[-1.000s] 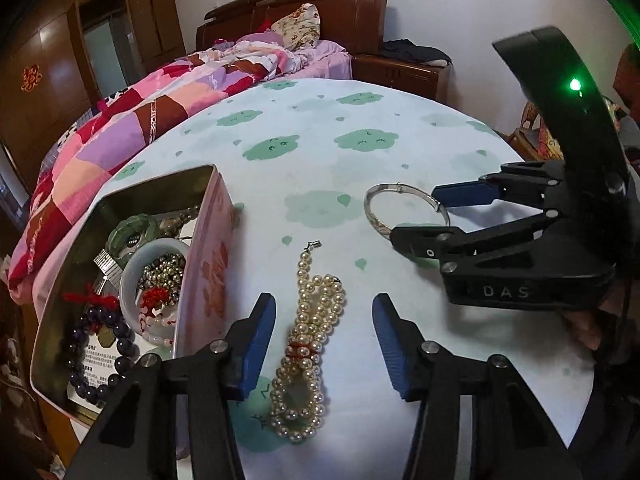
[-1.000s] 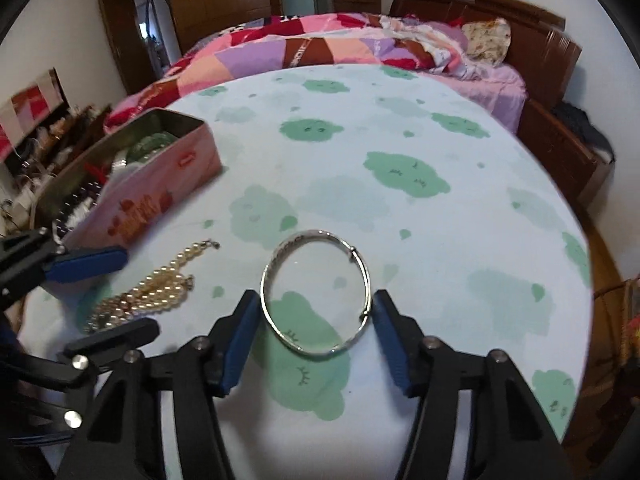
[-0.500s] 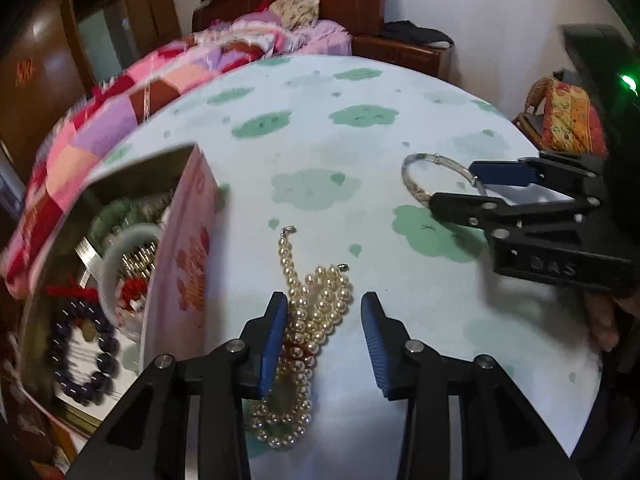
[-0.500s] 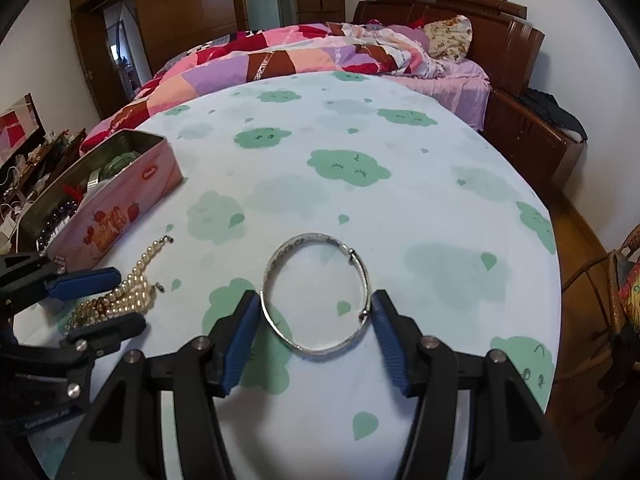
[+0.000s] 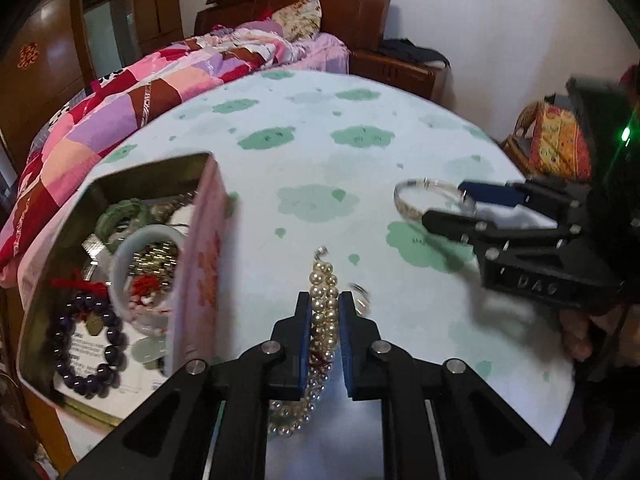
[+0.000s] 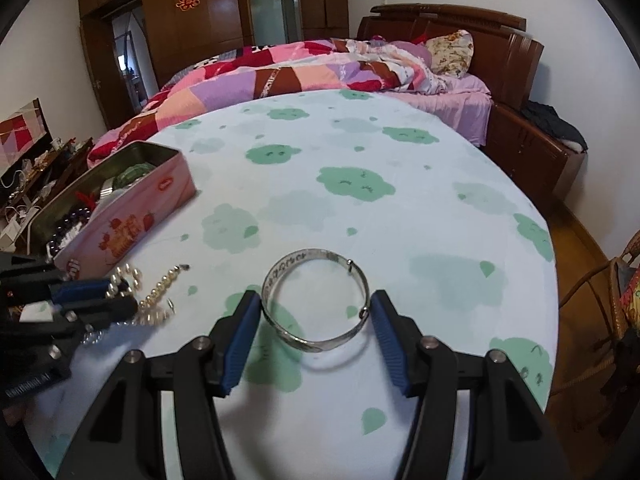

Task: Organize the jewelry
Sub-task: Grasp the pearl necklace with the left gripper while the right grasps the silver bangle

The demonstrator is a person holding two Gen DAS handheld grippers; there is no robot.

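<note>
A pearl necklace (image 5: 320, 276) lies bunched on the round table, beside an open pink tin (image 5: 204, 264). The jaws of my left gripper (image 5: 325, 298) are closing, and both blue pads press on the strand's middle. Its ends trail out in front and behind. A silver bangle (image 6: 320, 346) sits between the pads of my right gripper (image 6: 316, 300), which touch its two sides. The bangle is tilted, with its shadow on the cloth below. In the left wrist view the right gripper (image 5: 446, 204) holds the bangle (image 5: 404, 200) to the right. The tin (image 6: 132, 224) holds several bracelets and bead strings.
The table wears a white cloth (image 6: 360, 140) with green cloud prints. Behind it is a bed with a patchwork quilt (image 6: 280, 72) and a wooden headboard. A wicker chair (image 6: 600, 300) stands off the table's right edge, and wardrobes (image 6: 192, 20) line the back wall.
My left gripper's jaws have come together from wide apart onto the pearl necklace, squeezing the strand narrow. The bangle between the right pads now tilts above its shadow.
</note>
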